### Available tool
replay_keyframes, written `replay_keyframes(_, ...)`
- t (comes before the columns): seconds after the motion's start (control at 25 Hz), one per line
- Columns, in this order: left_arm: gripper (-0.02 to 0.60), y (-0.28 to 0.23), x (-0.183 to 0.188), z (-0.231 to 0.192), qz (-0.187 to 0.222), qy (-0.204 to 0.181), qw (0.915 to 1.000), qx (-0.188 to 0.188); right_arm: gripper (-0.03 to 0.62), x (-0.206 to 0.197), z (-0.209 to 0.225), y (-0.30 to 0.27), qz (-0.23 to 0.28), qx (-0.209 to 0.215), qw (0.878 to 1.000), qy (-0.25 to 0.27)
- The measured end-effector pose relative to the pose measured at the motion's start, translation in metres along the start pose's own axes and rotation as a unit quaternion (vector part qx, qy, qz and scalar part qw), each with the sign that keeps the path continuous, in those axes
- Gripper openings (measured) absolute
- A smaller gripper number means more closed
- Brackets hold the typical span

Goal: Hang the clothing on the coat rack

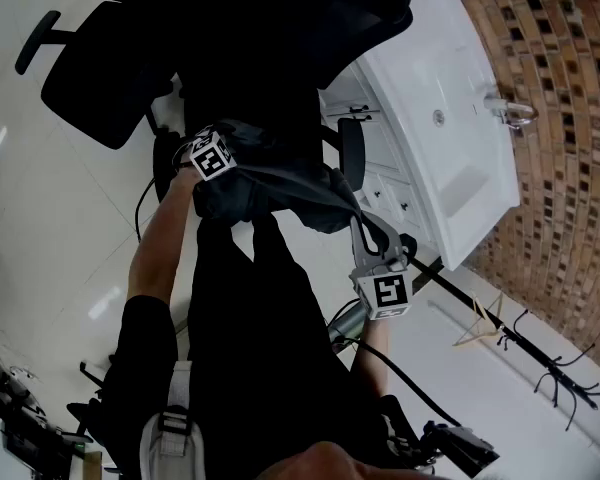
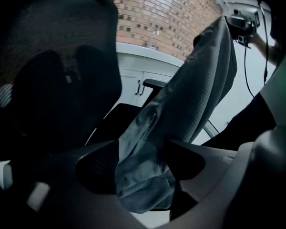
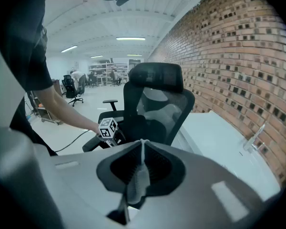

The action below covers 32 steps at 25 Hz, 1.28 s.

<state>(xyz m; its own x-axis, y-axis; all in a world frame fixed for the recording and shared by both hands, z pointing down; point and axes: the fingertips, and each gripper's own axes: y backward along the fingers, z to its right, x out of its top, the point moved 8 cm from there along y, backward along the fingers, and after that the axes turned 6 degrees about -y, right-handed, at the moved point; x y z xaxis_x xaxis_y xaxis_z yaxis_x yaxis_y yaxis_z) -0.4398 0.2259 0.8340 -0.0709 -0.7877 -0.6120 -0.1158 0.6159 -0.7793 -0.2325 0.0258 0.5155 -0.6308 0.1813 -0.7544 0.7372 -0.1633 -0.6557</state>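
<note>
Closest in the head view is the person's black top (image 1: 250,348). Past it, the grey cloth (image 1: 280,183) stretches from the left gripper (image 1: 225,178) to the right gripper (image 1: 368,230). The rack (image 1: 525,348) is off to the right, nearer the right gripper. Both arms reach forward.

From the left gripper view, the wide jaws squeeze a thick bunch of cloth.

From the right gripper view, the jaws pinch a thin fold, with a chair (image 3: 157,104) behind.

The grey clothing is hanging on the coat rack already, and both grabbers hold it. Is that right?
Not on the rack yet. The head view shows the grey clothing held between the left gripper and right gripper, apart from the coat rack.
</note>
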Motion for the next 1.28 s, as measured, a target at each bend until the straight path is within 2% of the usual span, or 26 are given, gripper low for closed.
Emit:
replay_keyframes(0.12,0.314,-0.023,-0.001,0.013,-0.022,-0.066,0.9974,-0.02,0.018,0.01,-0.017,0.006,0.01,0.003,1.0,-0.003)
replay_keyframes(0.16,0.347,-0.03,-0.002,0.015,-0.029,-0.082,0.9959,-0.025,0.018,0.014,-0.023,0.01,0.012,0.002,1.0,-0.001)
replay_keyframes(0.24,0.365,-0.043,-0.001,0.019,-0.035,-0.105,0.9934,-0.031,0.018,0.022,-0.035,0.02,0.016,-0.004,1.0,0.003)
replay_keyframes(0.32,0.364,-0.051,0.005,0.025,-0.024,-0.119,0.9921,-0.031,0.018,0.027,-0.046,0.031,0.017,-0.014,1.0,0.008)
replay_keyframes(0.36,0.344,-0.052,0.011,0.029,-0.013,-0.124,0.9917,-0.029,0.018,0.029,-0.05,0.036,0.017,-0.019,1.0,0.01)
replay_keyframes(0.4,0.263,-0.049,0.017,0.034,0.002,-0.126,0.9917,-0.026,0.018,0.03,-0.054,0.041,0.017,-0.024,0.999,0.011)
replay_keyframes(0.48,0.015,-0.034,0.027,0.041,0.051,-0.109,0.9926,-0.018,0.018,0.031,-0.059,0.05,0.024,-0.038,0.999,0.007)
replay_keyframes(0.56,0.011,-0.012,0.029,0.046,0.113,-0.054,0.9921,-0.011,0.018,0.031,-0.061,0.064,0.034,-0.053,0.998,-0.004)
replay_keyframes(0.64,0.009,0.015,0.026,0.05,0.169,0.0,0.9857,0.002,0.018,0.028,-0.06,0.08,0.039,-0.067,0.997,-0.02)
replay_keyframes(0.72,0.009,0.046,0.024,0.045,0.22,0.034,0.9748,0.017,0.018,0.025,-0.057,0.09,0.047,-0.082,0.995,-0.033)
replay_keyframes(0.76,0.009,0.065,0.024,0.04,0.253,0.058,0.9656,0.022,0.018,0.024,-0.057,0.094,0.052,-0.092,0.994,-0.037)
replay_keyframes(0.8,0.008,0.086,0.026,0.037,0.295,0.091,0.951,0.024,0.018,0.022,-0.057,0.099,0.057,-0.103,0.992,-0.043)
replay_keyframes(0.84,0.008,0.111,0.028,0.035,0.346,0.131,0.9288,0.021,0.018,0.02,-0.057,0.106,0.062,-0.116,0.99,-0.051)
replay_keyframes(0.88,0.008,0.139,0.033,0.035,0.405,0.175,0.8974,0.013,0.018,0.018,-0.056,0.114,0.067,-0.127,0.988,-0.062)
replay_keyframes(0.92,0.008,0.168,0.039,0.035,0.469,0.215,0.8568,0.002,0.018,0.017,-0.054,0.122,0.075,-0.137,0.985,-0.074)
replay_keyframes(1.0,0.008,0.221,0.057,0.04,0.594,0.266,0.7582,-0.035,0.018,0.017,-0.048,0.141,0.1,-0.161,0.977,-0.095)
replay_keyframes(1.04,0.008,0.243,0.07,0.046,0.644,0.273,0.7119,-0.057,0.018,0.016,-0.045,0.153,0.115,-0.176,0.972,-0.103)
replay_keyframes(1.08,0.008,0.261,0.084,0.054,0.683,0.27,0.6741,-0.079,0.018,0.013,-0.042,0.169,0.128,-0.193,0.967,-0.108)
replay_keyframes(1.12,0.008,0.277,0.101,0.064,0.712,0.26,0.6446,-0.1,0.018,0.01,-0.038,0.187,0.142,-0.21,0.961,-0.114)
replay_keyframes(1.16,0.008,0.29,0.12,0.074,0.734,0.248,0.6203,-0.123,0.018,0.007,-0.033,0.206,0.156,-0.227,0.954,-0.121)
replay_keyframes(1.2,0.008,0.3,0.144,0.084,0.75,0.237,0.5992,-0.15,0.018,0.004,-0.029,0.227,0.172,-0.246,0.945,-0.13)
replay_keyframes(1.24,0.008,0.307,0.172,0.094,0.759,0.226,0.5815,-0.185,0.018,-0.001,-0.025,0.248,0.192,-0.267,0.934,-0.14)
replay_keyframes(1.28,0.008,0.311,0.203,0.102,0.763,0.214,0.5682,-0.222,0.018,-0.007,-0.022,0.27,0.214,-0.291,0.92,-0.151)
